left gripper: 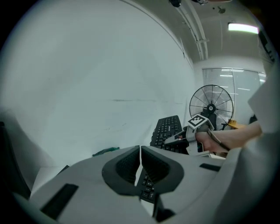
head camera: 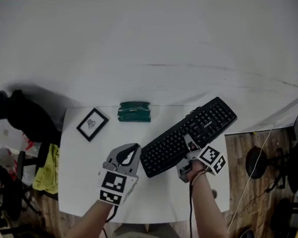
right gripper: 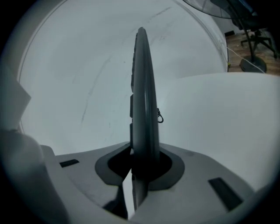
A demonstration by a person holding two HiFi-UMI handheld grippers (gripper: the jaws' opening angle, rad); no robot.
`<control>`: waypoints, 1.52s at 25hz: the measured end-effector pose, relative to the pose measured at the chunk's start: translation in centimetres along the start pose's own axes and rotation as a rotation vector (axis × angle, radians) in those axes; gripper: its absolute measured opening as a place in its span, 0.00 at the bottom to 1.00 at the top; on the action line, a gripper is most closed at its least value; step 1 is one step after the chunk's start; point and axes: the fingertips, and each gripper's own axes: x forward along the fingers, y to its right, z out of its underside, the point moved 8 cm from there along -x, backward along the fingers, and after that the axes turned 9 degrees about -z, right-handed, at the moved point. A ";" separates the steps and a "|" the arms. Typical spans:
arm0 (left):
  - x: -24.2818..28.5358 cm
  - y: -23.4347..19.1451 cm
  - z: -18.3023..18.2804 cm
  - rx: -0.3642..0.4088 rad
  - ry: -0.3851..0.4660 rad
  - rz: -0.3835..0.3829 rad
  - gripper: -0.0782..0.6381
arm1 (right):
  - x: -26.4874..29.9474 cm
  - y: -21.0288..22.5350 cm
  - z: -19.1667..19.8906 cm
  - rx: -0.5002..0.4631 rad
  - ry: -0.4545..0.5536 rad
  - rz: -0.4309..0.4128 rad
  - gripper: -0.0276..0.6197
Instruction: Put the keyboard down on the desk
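While the black keyboard (head camera: 211, 118) is gripped at its near edge by the right hand-held gripper (head camera: 188, 141), it is seen slanted over the white table (head camera: 81, 173). Contact cannot be judged, and release seems left. The left hand-held gripper (head camera: 133, 149) is shut, empty, beside it.

No text, label, brand or number can be read anywhere.

Office — white desk (head camera: 86, 173), fan (left gripper: 211, 107), ceiling lights (left gripper: 242, 28).
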 end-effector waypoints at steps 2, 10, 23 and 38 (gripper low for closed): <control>0.8 -0.4 1.2 -0.016 -0.022 -0.005 0.15 | 1.1 1.7 0.4 0.054 0.000 -0.005 0.18; 2.9 -1.1 4.6 -0.042 -0.097 -0.015 0.15 | 3.9 5.7 0.7 0.209 -0.004 0.046 0.22; 2.8 -0.6 6.7 -0.004 -0.192 0.022 0.15 | 3.7 6.4 1.2 0.194 -0.149 0.174 0.55; -0.3 0.8 8.1 0.205 -0.261 0.068 0.15 | 1.5 5.5 3.4 -0.015 -0.265 0.418 0.79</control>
